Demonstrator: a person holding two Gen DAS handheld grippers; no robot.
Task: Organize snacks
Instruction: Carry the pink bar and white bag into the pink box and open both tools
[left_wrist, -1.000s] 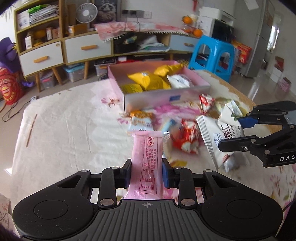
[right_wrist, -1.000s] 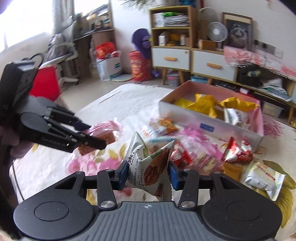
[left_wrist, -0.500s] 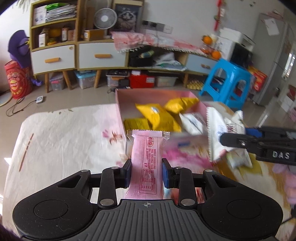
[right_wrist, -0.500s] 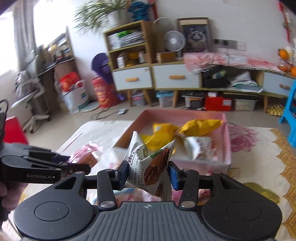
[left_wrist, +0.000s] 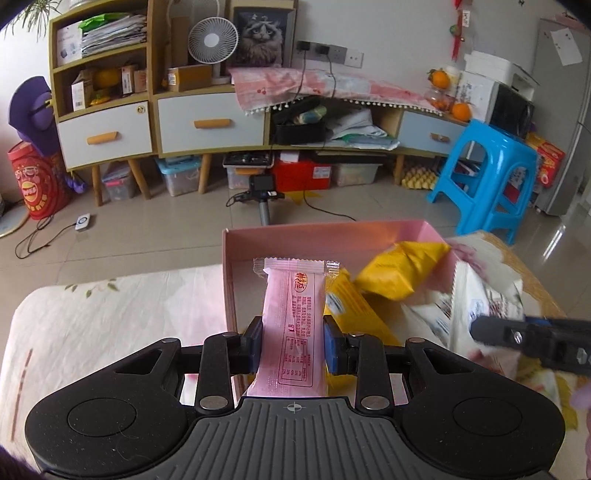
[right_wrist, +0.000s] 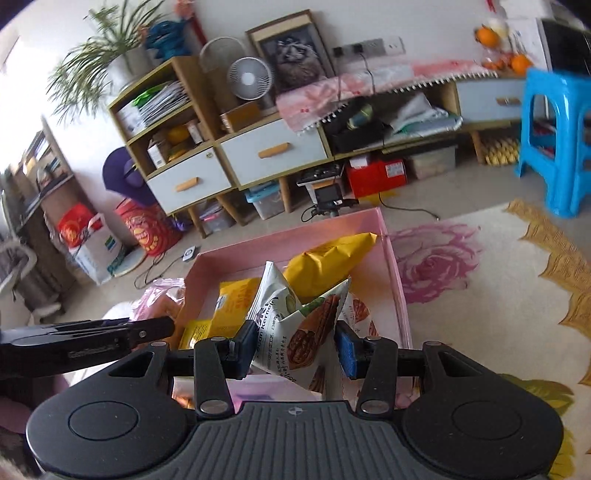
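Note:
My left gripper (left_wrist: 293, 349) is shut on a pink snack packet (left_wrist: 295, 321) and holds it over the left end of the pink box (left_wrist: 325, 238). My right gripper (right_wrist: 297, 349) is shut on a white nut snack bag (right_wrist: 295, 332) and holds it above the same box (right_wrist: 400, 291). Yellow snack bags (left_wrist: 400, 271) lie inside the box; they also show in the right wrist view (right_wrist: 328, 266). The right gripper and its white bag (left_wrist: 484, 299) show at the right of the left wrist view. The left gripper (right_wrist: 110, 334) and its pink packet (right_wrist: 162, 299) show at the left of the right wrist view.
The box stands on a table with a floral cloth (right_wrist: 480, 295) near its far edge. Beyond are a tiled floor, a blue stool (left_wrist: 491, 177), a low cabinet with drawers (left_wrist: 207, 125) and a small camera on a stand (left_wrist: 264, 192).
Both grippers have lifted and moved forward from the loose snacks on the table to over the pink box, each still holding its packet.

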